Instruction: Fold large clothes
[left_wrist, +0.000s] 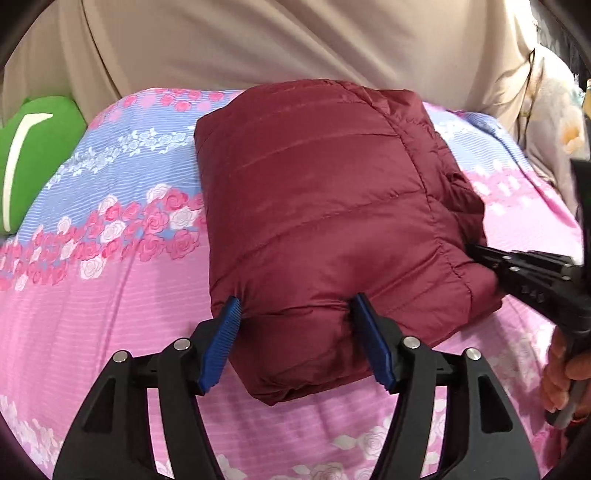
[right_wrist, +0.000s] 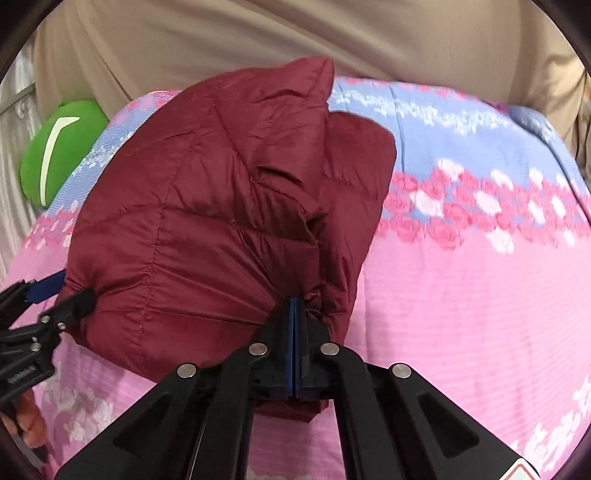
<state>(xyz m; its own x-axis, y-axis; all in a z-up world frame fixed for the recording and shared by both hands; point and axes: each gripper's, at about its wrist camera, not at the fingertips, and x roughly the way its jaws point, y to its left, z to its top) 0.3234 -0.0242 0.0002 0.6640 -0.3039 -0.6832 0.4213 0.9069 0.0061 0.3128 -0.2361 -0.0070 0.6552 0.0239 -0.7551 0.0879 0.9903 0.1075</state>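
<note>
- Plainly, the maroon puffer jacket (left_wrist: 325, 221) lies folded into a thick bundle on the bed's pink and blue floral bedspread (left_wrist: 92, 288), with a green cushion (left_wrist: 33, 155) well off to one side.
- The left gripper (left_wrist: 295, 314) stands with its jaws apart, straddling the bundle's near edge; whether the pads press the fabric cannot be told.
- The right gripper (right_wrist: 295, 306) has its jaws together, pinching a gathered fold at the other near corner.
- The jacket looks light, soft and springy, and its shiny shell is probably slippery.
- A thin pinch could slide off; taking a quilted seam or several layers at an edge should hold better.
</note>
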